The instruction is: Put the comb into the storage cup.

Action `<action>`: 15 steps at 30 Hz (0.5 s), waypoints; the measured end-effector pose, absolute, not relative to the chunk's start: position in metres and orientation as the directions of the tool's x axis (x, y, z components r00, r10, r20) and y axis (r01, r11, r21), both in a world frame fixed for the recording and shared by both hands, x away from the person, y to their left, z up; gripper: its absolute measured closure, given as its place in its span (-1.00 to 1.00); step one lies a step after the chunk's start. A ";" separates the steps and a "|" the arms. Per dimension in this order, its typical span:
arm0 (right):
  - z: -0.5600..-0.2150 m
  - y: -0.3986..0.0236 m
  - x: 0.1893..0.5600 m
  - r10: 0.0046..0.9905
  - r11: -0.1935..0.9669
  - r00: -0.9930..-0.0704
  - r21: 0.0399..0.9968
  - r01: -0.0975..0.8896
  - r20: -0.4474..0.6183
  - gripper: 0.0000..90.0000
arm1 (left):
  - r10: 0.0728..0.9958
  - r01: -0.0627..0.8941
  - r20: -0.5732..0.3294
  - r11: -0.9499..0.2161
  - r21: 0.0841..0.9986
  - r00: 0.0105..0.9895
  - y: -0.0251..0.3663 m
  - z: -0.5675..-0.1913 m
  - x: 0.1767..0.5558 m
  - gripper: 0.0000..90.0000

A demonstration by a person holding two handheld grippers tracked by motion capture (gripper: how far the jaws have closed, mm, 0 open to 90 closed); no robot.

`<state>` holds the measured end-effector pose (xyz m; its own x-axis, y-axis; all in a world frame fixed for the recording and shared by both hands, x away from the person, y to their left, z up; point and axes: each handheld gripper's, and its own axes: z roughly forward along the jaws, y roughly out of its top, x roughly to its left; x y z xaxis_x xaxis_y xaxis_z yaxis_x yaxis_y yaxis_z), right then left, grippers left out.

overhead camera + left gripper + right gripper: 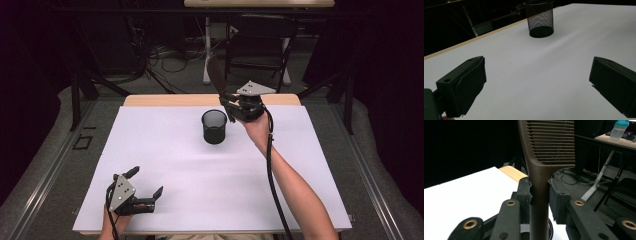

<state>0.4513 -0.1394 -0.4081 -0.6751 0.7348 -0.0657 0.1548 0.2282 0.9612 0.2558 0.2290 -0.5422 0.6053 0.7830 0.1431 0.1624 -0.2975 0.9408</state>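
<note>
On the table: one mesh cup, one gripped comb.

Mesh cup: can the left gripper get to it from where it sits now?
Probably yes. The left gripper rests open near the table's front edge, and bare white tabletop lies between it and the mesh cup. The right gripper, holding a comb, hovers beside the cup's far right, so that side is crowded.
</note>
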 end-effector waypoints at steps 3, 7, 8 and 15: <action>-0.408 -0.138 0.453 0.734 0.223 -0.676 0.963 0.148 -0.066 0.61 | 0.785 0.166 0.140 -0.295 0.941 0.604 0.229 -0.543 0.256 -0.98; -0.409 -0.137 0.455 0.736 0.215 -0.674 0.966 0.140 -0.066 0.61 | 0.785 0.164 0.140 -0.294 0.942 0.604 0.229 -0.542 0.256 -0.98; -0.410 -0.136 0.456 0.734 0.214 -0.676 0.967 0.140 -0.065 0.61 | 0.785 0.163 0.141 -0.294 0.942 0.604 0.229 -0.542 0.256 -0.98; -0.414 -0.133 0.460 0.738 0.207 -0.671 0.969 0.134 -0.065 0.61 | 0.784 0.165 0.140 -0.295 0.941 0.604 0.230 -0.542 0.256 -0.98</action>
